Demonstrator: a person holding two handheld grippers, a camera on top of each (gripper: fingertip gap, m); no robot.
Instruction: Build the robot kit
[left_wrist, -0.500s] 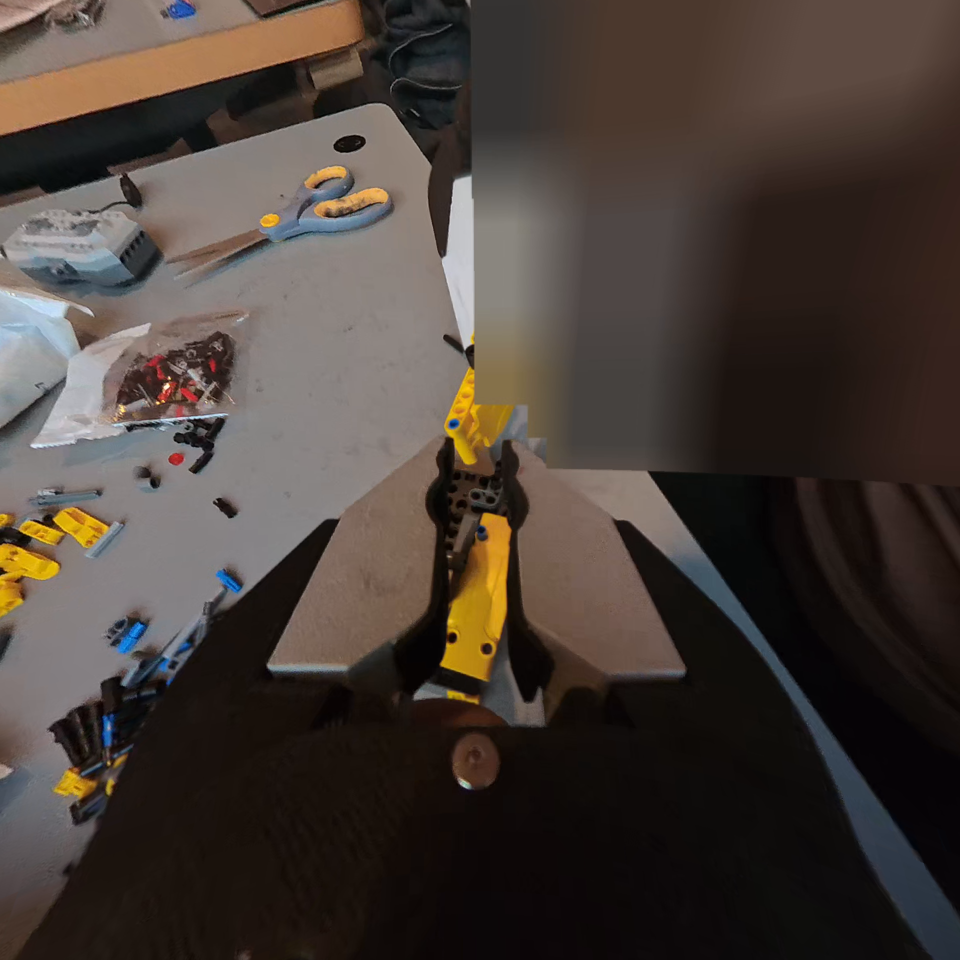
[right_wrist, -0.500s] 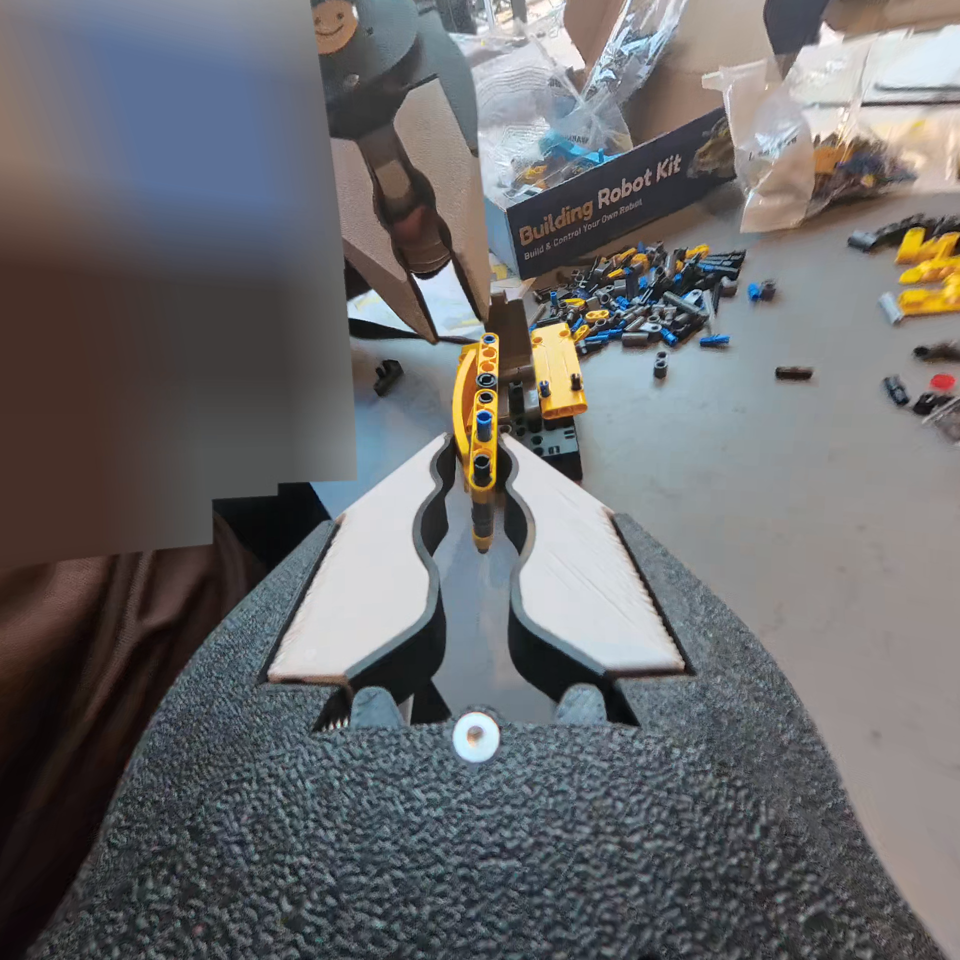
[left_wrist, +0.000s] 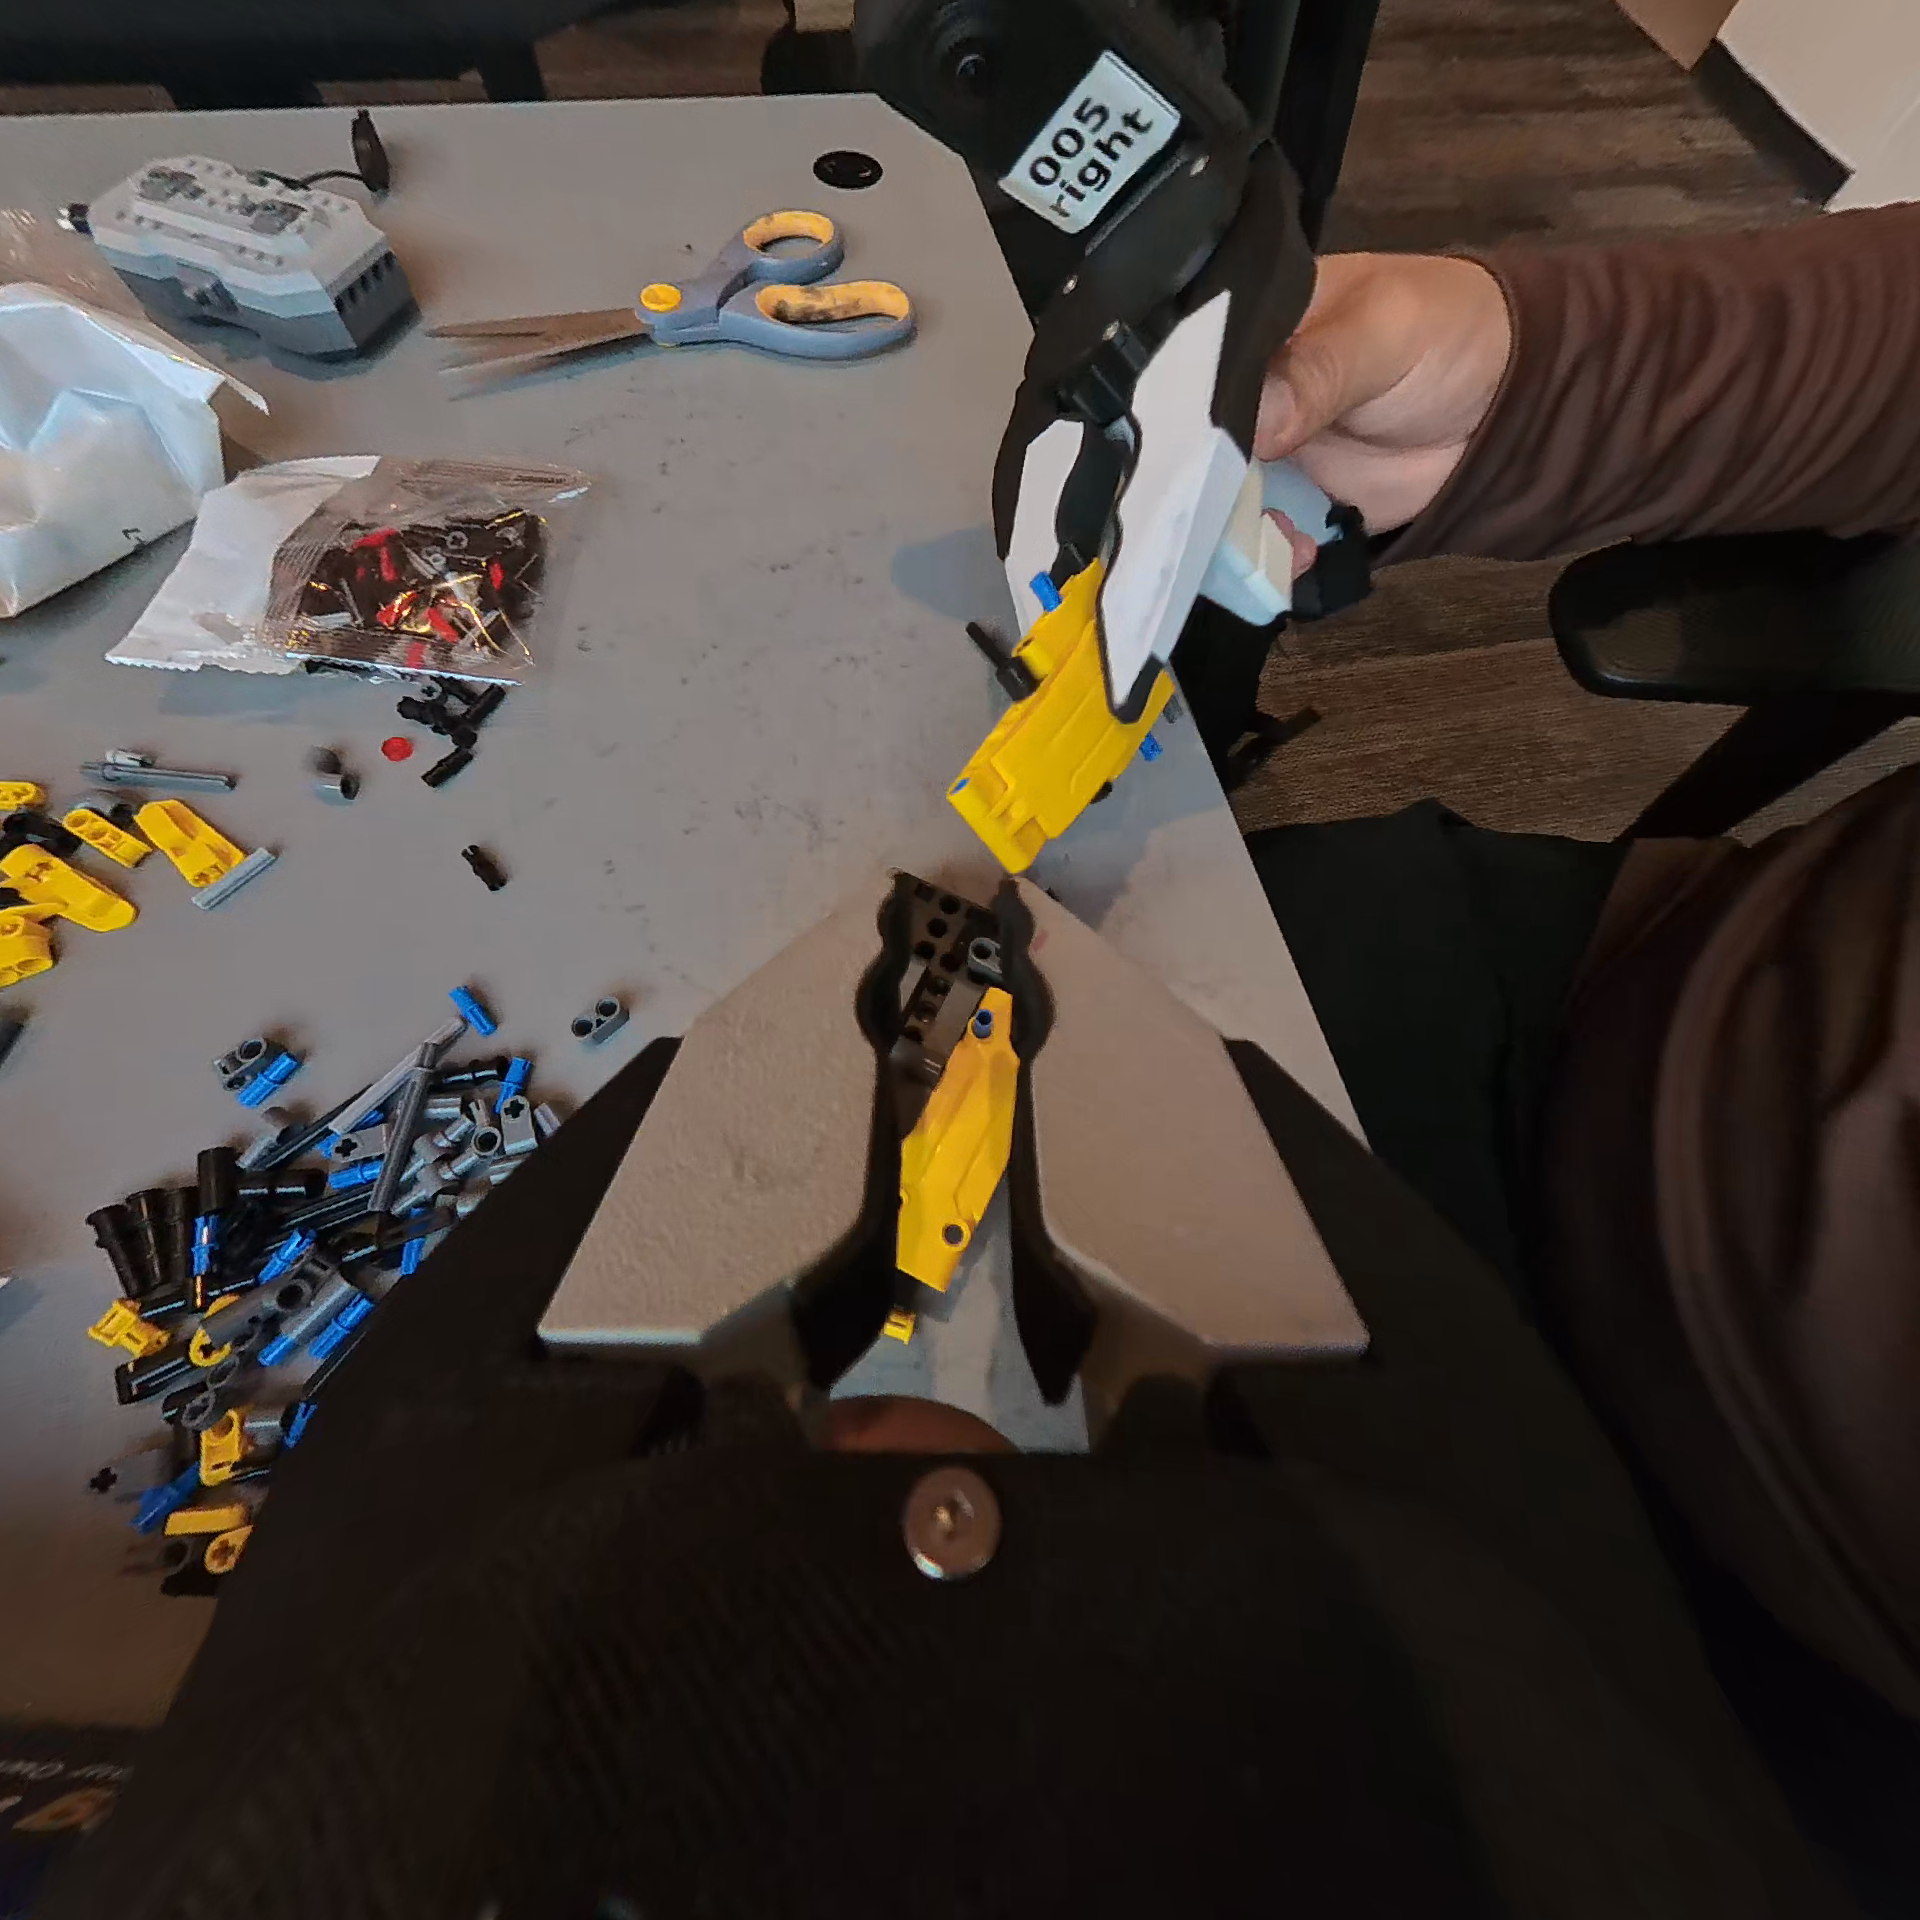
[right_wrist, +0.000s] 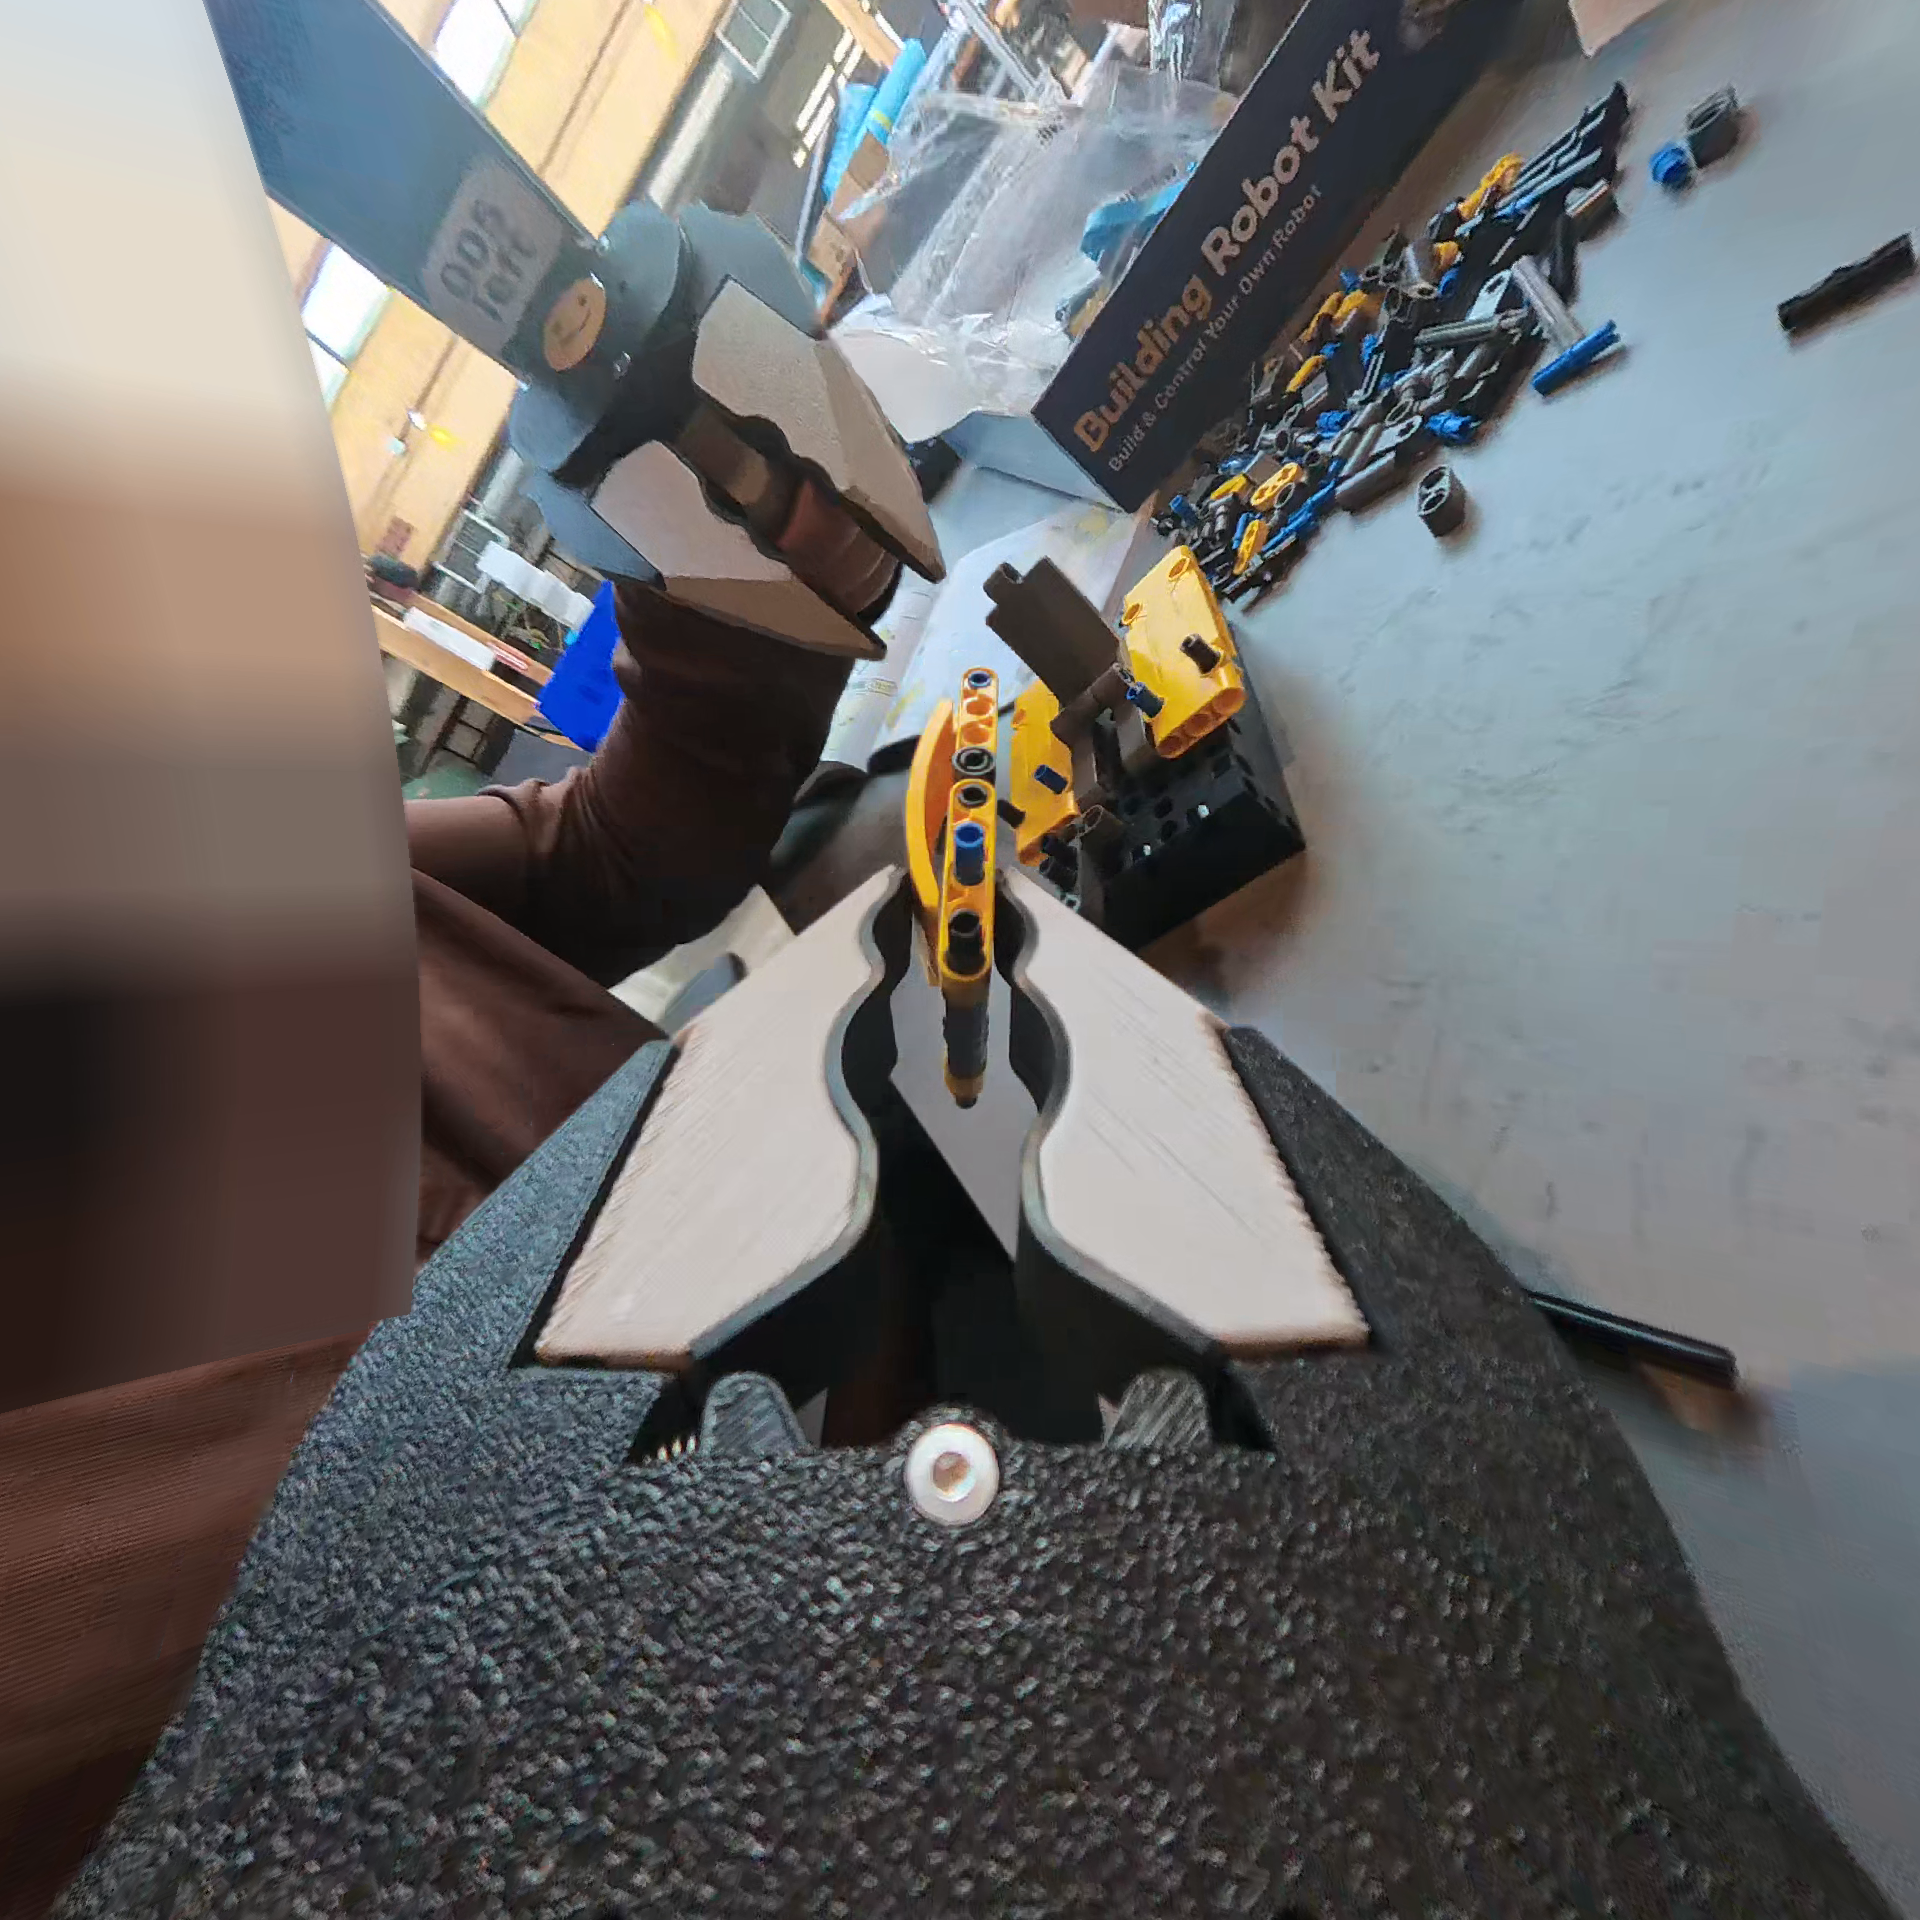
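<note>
- Jaws of my right gripper (right_wrist: 951, 906) are clamped on the yellow beam (right_wrist: 963, 821), low on its length; it could twist loose.
- Jaws of my left gripper (left_wrist: 951, 896) stand slightly apart, empty, above the block model (right_wrist: 1184, 831); a knock might topple it.
- The table (left_wrist: 727, 623) edge is close beside both; a dropped part could fall off.

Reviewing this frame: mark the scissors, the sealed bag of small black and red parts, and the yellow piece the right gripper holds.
scissors (left_wrist: 717, 301), left wrist view, on the pivot.
bag of black and red parts (left_wrist: 416, 582), left wrist view, on its clear front.
yellow piece (left_wrist: 1049, 748), left wrist view, on its broad face below the right gripper (left_wrist: 1101, 634).
</note>
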